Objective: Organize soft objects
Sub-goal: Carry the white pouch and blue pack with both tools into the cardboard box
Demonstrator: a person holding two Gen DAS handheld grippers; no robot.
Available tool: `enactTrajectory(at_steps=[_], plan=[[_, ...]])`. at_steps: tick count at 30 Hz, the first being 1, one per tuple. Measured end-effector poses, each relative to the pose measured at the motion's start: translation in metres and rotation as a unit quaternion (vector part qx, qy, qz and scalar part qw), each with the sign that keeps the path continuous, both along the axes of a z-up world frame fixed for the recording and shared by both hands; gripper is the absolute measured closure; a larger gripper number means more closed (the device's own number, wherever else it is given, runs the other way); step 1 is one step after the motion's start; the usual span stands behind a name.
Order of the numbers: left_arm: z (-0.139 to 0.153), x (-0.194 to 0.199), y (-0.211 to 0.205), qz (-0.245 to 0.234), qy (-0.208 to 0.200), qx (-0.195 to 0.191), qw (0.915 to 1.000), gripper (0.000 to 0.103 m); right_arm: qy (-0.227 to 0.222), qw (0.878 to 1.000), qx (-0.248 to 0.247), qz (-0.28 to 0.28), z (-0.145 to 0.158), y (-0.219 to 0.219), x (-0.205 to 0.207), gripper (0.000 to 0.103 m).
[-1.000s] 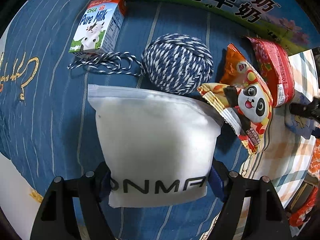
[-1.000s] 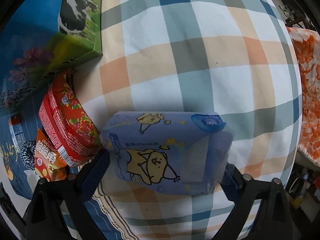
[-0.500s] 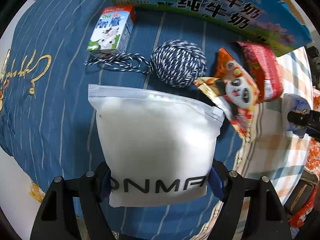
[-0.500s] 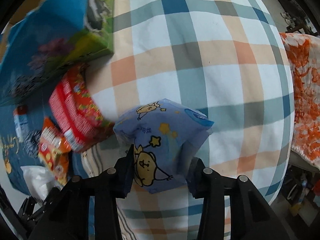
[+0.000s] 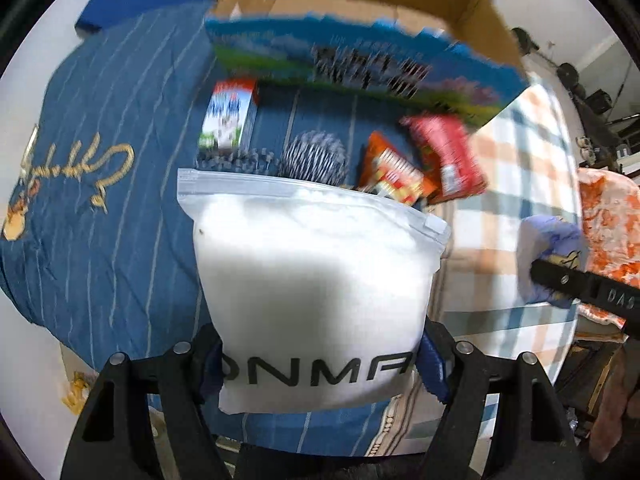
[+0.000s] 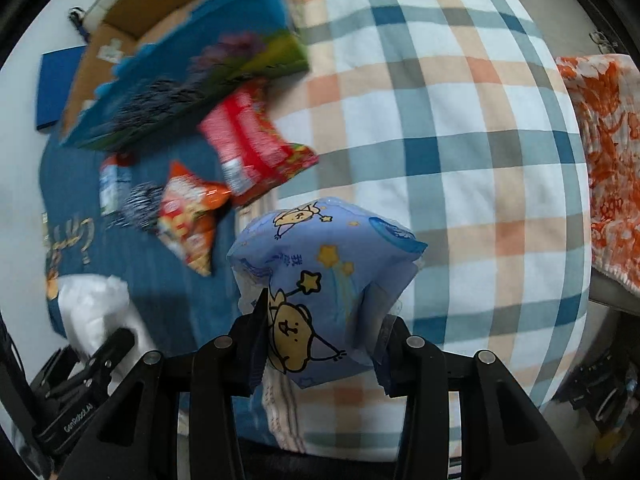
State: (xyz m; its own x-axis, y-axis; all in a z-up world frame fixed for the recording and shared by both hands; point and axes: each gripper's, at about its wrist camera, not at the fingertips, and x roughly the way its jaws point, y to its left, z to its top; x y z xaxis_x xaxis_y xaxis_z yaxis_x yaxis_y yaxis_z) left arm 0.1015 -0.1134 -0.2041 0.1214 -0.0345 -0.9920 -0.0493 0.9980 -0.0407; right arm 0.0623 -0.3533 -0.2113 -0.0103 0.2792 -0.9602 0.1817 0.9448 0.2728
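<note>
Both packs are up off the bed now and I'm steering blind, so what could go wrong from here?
1. The left hand-held gripper pinches only the bottom edge of the white zip pouch; it could slip.
2. The blue tissue pack is squeezed hard in the right hand-held gripper; it may squirm out.
3. Both loads hang close together and could bump.

Both wrist views look steeply down, close; share snack packets (image 5: pixel 442 160) (image 6: pixel 256 144), blue cloth (image 5: pixel 112 200) (image 6: pixel 160 272).

White zip pouch (image 5: pixel 316 280): "ONMA", partly covered. Left tongs (image 6: pixel 76 376) body: "GenRobot.AI". Right tongs (image 5: pixel 560 280) finger: "DAS", cut off.
</note>
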Motion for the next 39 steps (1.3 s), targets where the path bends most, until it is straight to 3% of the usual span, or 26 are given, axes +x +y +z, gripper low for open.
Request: enactTrajectory(at_steps=[9, 13, 16, 21, 26, 29, 35, 39], plan=[[0.065, 0.030, -0.004, -0.018, -0.074, -0.026, 0.9967, 0.028, -0.072, 0.996, 0.030, 0.029, 0.071, -0.009, 0.007, 0.058], [0.090, 0.059, -0.005, -0.027, -0.099, -0.041, 0.9939, 0.028, -0.110, 0.993, 0.036, 0.037, 0.101, 0.013, 0.029, 0.058], [0.108, 0.095, -0.007, -0.040, -0.115, -0.042, 0.9917, 0.028, -0.132, 0.990, 0.034, 0.038, 0.118, 0.022, 0.053, 0.058], [0.115, 0.165, -0.003, -0.059, -0.118, -0.047, 0.9902, 0.028, -0.155, 0.987, 0.022, 0.027, 0.136, 0.030, 0.108, 0.058], [0.095, 0.241, 0.010, -0.062, -0.086, -0.059, 0.9927, 0.028, -0.154, 0.988, 0.021, 0.012, 0.134, 0.038, 0.177, 0.058], [0.058, 0.292, 0.024, -0.054, -0.046, -0.069, 0.9951, 0.028, -0.147, 0.989, 0.016, 0.009, 0.118, 0.048, 0.223, 0.058], [-0.016, 0.361, 0.039, -0.029, 0.023, -0.088, 0.9955, 0.028, -0.107, 0.994, 0.022, -0.004, 0.053, 0.071, 0.306, 0.058], [-0.059, 0.388, 0.039, -0.024, 0.058, -0.093, 0.9937, 0.028, -0.081, 0.997, 0.016, -0.004, 0.004, 0.083, 0.347, 0.057]])
